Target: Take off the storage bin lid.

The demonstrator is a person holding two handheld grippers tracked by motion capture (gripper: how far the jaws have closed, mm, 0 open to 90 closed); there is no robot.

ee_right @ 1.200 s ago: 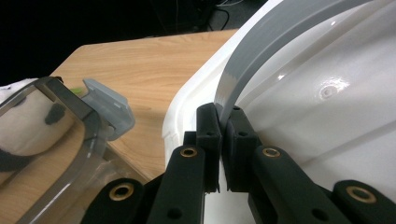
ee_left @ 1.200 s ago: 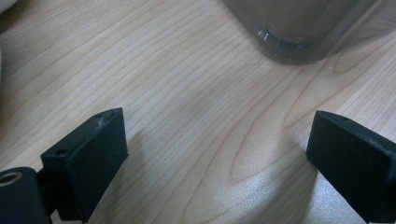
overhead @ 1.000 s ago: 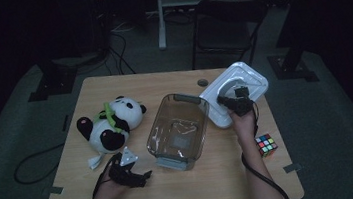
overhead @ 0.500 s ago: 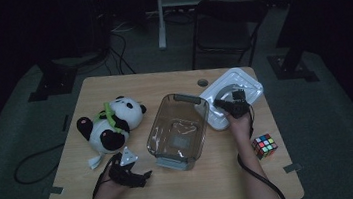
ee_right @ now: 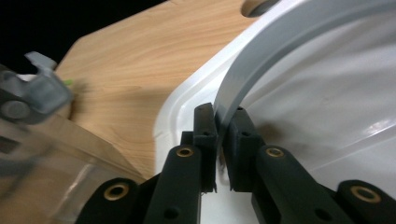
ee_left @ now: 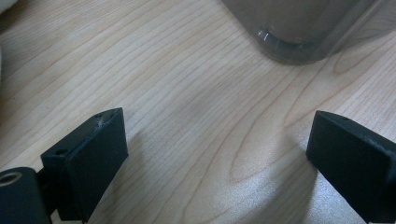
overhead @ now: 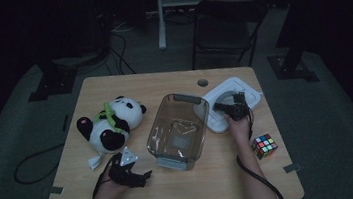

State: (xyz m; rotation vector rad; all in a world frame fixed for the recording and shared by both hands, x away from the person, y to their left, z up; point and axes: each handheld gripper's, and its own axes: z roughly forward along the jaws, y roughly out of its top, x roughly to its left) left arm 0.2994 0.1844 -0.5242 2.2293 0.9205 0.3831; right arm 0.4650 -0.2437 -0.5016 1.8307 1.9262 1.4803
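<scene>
The white lid has been lowered toward the surface by the right claw, clamped on its grey handle, jaws just eased slightly. One clear container sits beside it; one panda, one cube. Left claw is spread wide, empty.

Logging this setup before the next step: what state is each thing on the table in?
Clear container: open, lid off, upright.
White lid: lying flat right of the container, its grey handle pinched.
Right claw: shut on the handle.
Left claw: open, nothing between.
Panda toy: lying down.
Puzzle cube: scrambled.
</scene>
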